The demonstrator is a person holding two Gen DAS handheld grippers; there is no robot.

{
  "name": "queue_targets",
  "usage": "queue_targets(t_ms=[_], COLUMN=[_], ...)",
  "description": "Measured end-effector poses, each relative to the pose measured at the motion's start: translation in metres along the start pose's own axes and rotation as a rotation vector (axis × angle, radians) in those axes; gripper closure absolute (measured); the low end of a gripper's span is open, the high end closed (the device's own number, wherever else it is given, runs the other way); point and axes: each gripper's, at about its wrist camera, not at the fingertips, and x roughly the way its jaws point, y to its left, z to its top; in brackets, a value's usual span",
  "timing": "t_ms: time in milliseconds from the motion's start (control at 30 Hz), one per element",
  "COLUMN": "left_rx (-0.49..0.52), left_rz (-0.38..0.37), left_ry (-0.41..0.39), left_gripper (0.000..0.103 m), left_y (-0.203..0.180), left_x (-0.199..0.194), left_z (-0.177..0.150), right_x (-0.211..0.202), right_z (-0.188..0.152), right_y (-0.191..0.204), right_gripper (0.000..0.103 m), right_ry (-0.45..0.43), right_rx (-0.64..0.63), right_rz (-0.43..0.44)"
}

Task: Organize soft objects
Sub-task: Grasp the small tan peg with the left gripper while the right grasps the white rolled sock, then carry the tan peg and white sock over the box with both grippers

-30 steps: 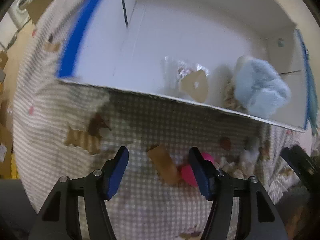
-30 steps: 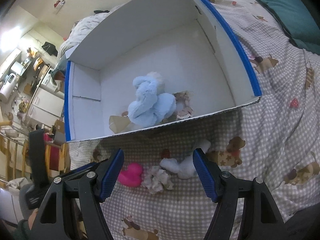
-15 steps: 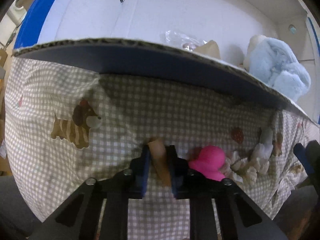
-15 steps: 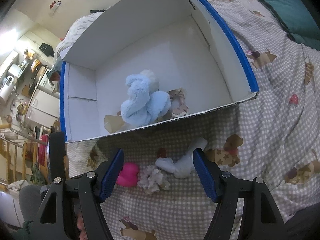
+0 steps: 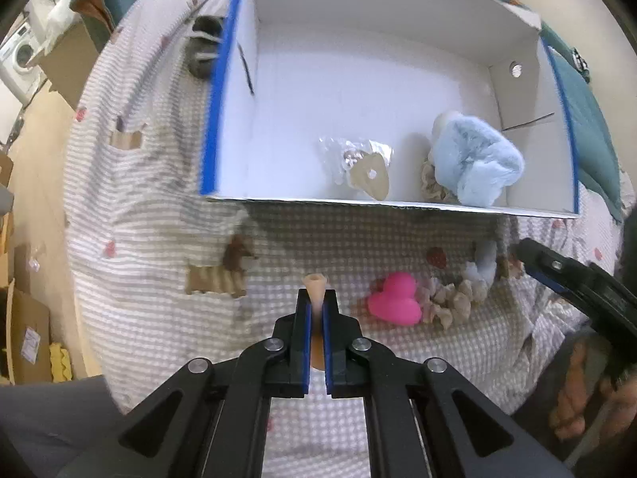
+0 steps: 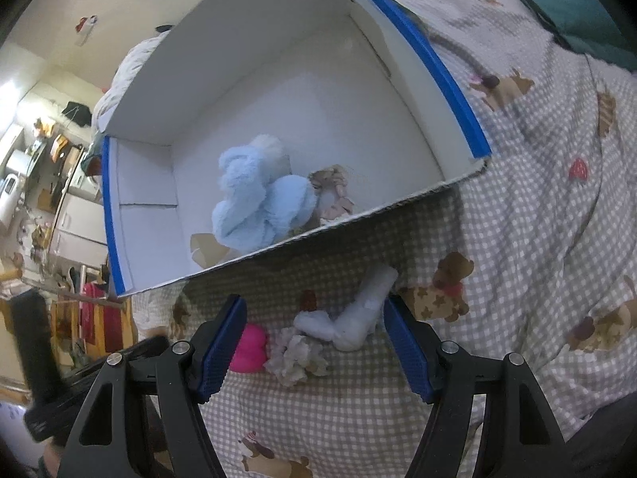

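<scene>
My left gripper [image 5: 315, 310] is shut on a small tan soft piece [image 5: 315, 287], held above the checked bedspread [image 5: 159, 318]. To its right lie a pink heart [image 5: 394, 304] and a beige scrunchie [image 5: 454, 298]. The white box [image 5: 358, 91] with blue edges holds a fluffy light-blue toy [image 5: 473, 163], a tan piece [image 5: 370, 179] and clear wrapping. My right gripper [image 6: 314, 334] is open and hovers over a white sock-like piece [image 6: 358, 318], the beige scrunchie [image 6: 296, 354] and the pink heart [image 6: 249, 348]. The light-blue toy [image 6: 258, 203] sits in the box [image 6: 278, 79].
The box's near wall [image 5: 398, 204] stands between the loose pieces and the box floor. A teal cushion [image 5: 589, 119] lies right of the box. A dark striped thing [image 5: 203, 46] rests outside the box's left wall. A person's hand [image 5: 577, 398] holds the right gripper.
My left gripper has shut on the tan piece and lifted it off the bedspread. The right gripper stayed open over the white piece and barely moved.
</scene>
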Motion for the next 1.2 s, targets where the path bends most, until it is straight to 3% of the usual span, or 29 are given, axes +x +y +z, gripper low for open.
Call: queue_targets(t_ms=[200,367,400,467,600,733,833,900,1200], left_rx=[-0.017,-0.083,-0.087,-0.098,-0.119,-0.116,-0.102,-0.1,-0.112], left_rz=[0.042,0.023,0.028,0.017,0.018,0.007,0.013,0.015,0.02], left_ry=[-0.075,-0.041,-0.037,-0.024,-0.019,-0.029,-0.042,-0.041,-0.049], left_gripper=[0.098,0.098,0.098,0.098,0.098,0.098,0.098,0.098,0.098], left_y=[0.034,0.05,0.052,0.055,0.059,0.057,0.053,0.053,0.054], left_x=[-0.012,0.008,0.01,0.013,0.015,0.012,0.01,0.011,0.007], left_z=[0.002,0.0,-0.001,0.0,0.0,-0.001,-0.001,0.0,-0.001], right_x=[0.015,0.035,0.039,0.046,0.061,0.066,0.072,0.071,0.038], right_z=[0.001,0.001,0.001,0.002,0.003,0.004,0.005,0.005,-0.012], right_y=[-0.01,-0.012,-0.014,-0.019,-0.025,-0.023,-0.017,-0.017,0.005], right_gripper=[0.027,0.028,0.03,0.049,0.056,0.058,0.067,0.078,0.082], right_ry=[0.084,0.142,0.147,0.158,0.178,0.159,0.156,0.152,0.059], right_rx=[0.057,0.072,0.08,0.105,0.154,0.157,0.142,0.127,0.041], right_rz=[0.053,0.022,0.01,-0.003,-0.018,-0.04,-0.064,-0.068,-0.079])
